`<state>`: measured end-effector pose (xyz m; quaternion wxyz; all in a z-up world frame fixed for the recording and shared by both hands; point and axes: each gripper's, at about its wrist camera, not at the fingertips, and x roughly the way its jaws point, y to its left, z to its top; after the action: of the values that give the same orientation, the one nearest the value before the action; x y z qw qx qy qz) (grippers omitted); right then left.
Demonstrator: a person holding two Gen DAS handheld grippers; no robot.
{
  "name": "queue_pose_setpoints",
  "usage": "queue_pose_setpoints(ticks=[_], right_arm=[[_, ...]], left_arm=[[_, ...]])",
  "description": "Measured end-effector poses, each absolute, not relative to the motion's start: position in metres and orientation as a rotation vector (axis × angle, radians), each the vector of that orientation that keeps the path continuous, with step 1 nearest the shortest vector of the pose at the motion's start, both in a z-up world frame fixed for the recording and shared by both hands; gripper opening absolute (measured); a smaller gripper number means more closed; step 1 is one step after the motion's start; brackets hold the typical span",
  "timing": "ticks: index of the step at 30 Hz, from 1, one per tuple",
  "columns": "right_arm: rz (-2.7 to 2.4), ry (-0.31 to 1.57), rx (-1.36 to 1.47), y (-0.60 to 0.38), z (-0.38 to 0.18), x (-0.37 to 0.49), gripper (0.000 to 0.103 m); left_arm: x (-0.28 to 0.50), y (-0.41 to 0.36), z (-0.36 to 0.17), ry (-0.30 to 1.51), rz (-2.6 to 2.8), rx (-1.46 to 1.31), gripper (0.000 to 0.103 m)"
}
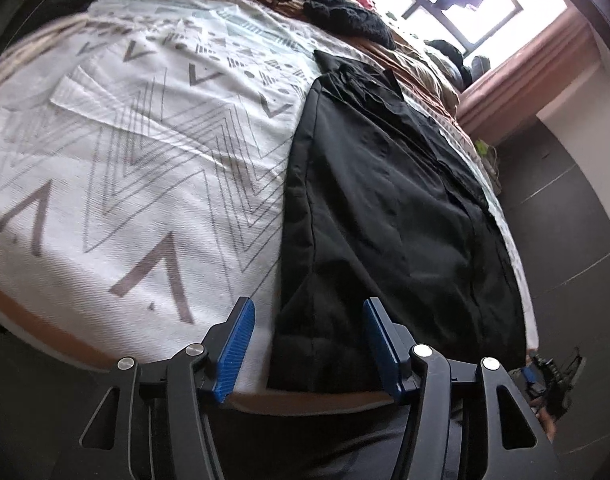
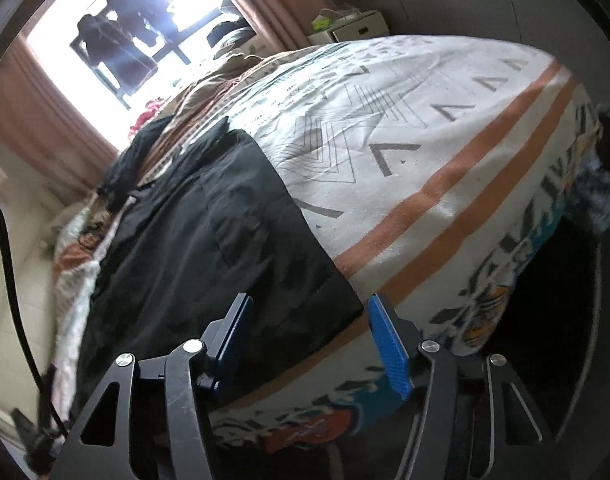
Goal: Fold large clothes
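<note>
Jaws on both grippers stand parted, nothing pinched: the left gripper (image 1: 309, 344) frames the near left corner of the black garment (image 1: 389, 208), the right gripper (image 2: 309, 344) its near right corner. That garment lies flat along the bed, on a white patterned bedspread (image 1: 145, 168), folded lengthwise, window (image 2: 145, 32) beyond.

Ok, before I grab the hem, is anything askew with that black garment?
Nothing stands out. The black garment lies flat along the patterned bedspread, lower edge near the bed's foot. Unfolded clothes are heaped further up.
</note>
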<state>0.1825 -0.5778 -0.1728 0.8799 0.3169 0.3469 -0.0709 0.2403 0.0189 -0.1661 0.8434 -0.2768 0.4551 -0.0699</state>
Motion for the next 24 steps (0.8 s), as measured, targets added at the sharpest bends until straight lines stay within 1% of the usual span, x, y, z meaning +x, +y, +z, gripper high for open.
queue_pose_setpoints(ticks=[1, 2, 4, 6, 12, 14, 18, 20, 21, 22, 23, 24], right_arm=[[-0.136, 0.721, 0.654, -0.579, -0.175, 0.188, 0.061], [-0.122, 0.725, 0.647, -0.581, -0.177, 0.194, 0.058], [-0.088, 0.750, 0.651, -0.585, -0.182, 0.207, 0.052], [-0.070, 0.733, 0.662, -0.587, -0.183, 0.207, 0.052], [0.088, 0.678, 0.812, -0.588, -0.199, 0.188, 0.049], [0.127, 0.674, 0.822, -0.583, -0.203, 0.184, 0.044], [0.127, 0.667, 0.809, -0.577, -0.202, 0.187, 0.041], [0.117, 0.663, 0.803, -0.576, -0.200, 0.194, 0.037], [0.111, 0.667, 0.800, -0.577, -0.199, 0.197, 0.035], [0.101, 0.680, 0.797, -0.576, -0.200, 0.203, 0.032], [0.094, 0.689, 0.798, -0.578, -0.201, 0.207, 0.025], [0.082, 0.699, 0.801, -0.578, -0.201, 0.212, 0.020]], left_arm=[[0.242, 0.019, -0.167, 0.965, -0.148, -0.598, 0.058], [0.243, 0.020, -0.167, 0.971, -0.148, -0.608, 0.057], [0.243, 0.021, -0.167, 0.985, -0.155, -0.632, 0.050], [0.240, 0.023, -0.170, 0.998, -0.170, -0.671, 0.049], [0.228, 0.026, -0.171, 1.000, -0.200, -0.746, 0.049], [0.227, 0.024, -0.171, 0.994, -0.199, -0.739, 0.049], [0.236, 0.021, -0.172, 0.976, -0.187, -0.723, 0.049], [0.246, 0.019, -0.175, 0.984, -0.163, -0.718, 0.039], [0.249, 0.018, -0.176, 0.990, -0.148, -0.718, 0.031], [0.250, 0.018, -0.176, 0.995, -0.147, -0.722, 0.026], [0.251, 0.017, -0.176, 1.001, -0.151, -0.724, 0.022], [0.251, 0.016, -0.177, 1.010, -0.155, -0.720, 0.020]])
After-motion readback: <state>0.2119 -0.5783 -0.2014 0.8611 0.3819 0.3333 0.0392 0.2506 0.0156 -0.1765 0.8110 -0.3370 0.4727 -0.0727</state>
